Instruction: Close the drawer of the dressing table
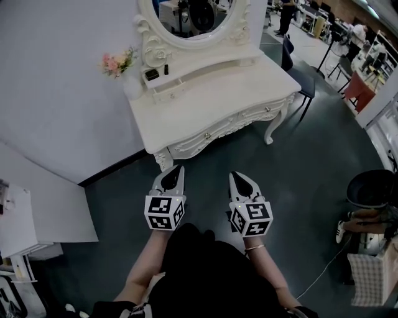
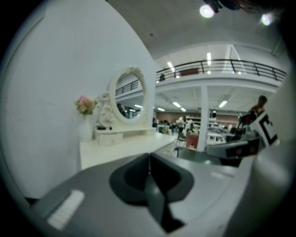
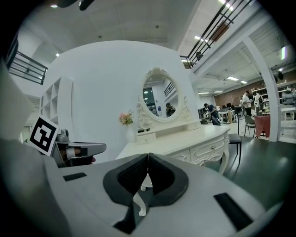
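A white dressing table (image 1: pixel 249 87) with an oval mirror (image 1: pixel 193 18) stands against a white wall ahead of me. On its top at the left, a small drawer (image 1: pixel 169 89) juts out of a low box. The two front drawers with knobs (image 1: pixel 207 135) look flush. My left gripper (image 1: pixel 176 168) and right gripper (image 1: pixel 235 176) hover side by side in front of the table, short of its edge, both shut and holding nothing. In the left gripper view the jaws (image 2: pixel 149 155) meet below the table top (image 2: pixel 134 148). The right gripper (image 3: pixel 148 155) points at the table front (image 3: pixel 203 150).
A vase of pink flowers (image 1: pixel 118 62) stands at the table's back left corner. A dark chair (image 1: pixel 298 68) sits to the table's right, and a black bin (image 1: pixel 372 189) is at the far right. A white shelf unit (image 1: pixel 18 236) is at my left. People stand far behind.
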{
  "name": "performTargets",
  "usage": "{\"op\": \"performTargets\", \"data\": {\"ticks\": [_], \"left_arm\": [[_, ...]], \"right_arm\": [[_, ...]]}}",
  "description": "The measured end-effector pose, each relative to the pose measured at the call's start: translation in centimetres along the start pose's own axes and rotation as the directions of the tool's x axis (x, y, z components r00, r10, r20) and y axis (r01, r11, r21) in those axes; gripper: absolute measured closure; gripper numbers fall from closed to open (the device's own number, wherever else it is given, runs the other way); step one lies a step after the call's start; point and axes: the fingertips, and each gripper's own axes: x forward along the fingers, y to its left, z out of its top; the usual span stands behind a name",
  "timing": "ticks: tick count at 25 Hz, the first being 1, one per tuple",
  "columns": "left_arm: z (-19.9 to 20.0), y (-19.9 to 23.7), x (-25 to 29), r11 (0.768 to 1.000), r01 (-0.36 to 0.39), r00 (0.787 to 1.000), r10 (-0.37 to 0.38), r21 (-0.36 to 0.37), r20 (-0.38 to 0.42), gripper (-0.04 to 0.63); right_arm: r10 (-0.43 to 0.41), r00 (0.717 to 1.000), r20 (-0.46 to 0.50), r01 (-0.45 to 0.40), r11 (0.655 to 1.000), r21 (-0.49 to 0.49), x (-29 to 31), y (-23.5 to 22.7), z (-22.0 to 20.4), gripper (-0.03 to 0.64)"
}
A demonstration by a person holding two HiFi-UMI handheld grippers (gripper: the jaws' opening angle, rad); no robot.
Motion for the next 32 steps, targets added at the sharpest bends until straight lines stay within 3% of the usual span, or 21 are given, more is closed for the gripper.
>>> {"op": "performTargets", "data": {"ticks": [8,18,32], "left_arm": [[0.5,-0.2,0.7,1.000,0.001,1.000,-0.001,0.009,-0.001,0.511],[1.0,0.5,3.6,1.000,-0.008,1.000,0.008,0.023,-0.005,0.477],[1.7,2.9,14.0,0.999,0.045,0.998,-0.045,0.014,-0.042,0.452]], "right_arm": [[0.014,1.000,-0.006,-0.014,1.000,0.010,0.3,-0.6,-0.1,0.612],[-0.005,1.000,-0.023,0.006,0.999,0.035,1.7,-2.5,-0.5,0.612],[-0.042,0.997,-0.061,0.046,0.997,0.061,9.0,-7.3,0.6,0.612]]}}
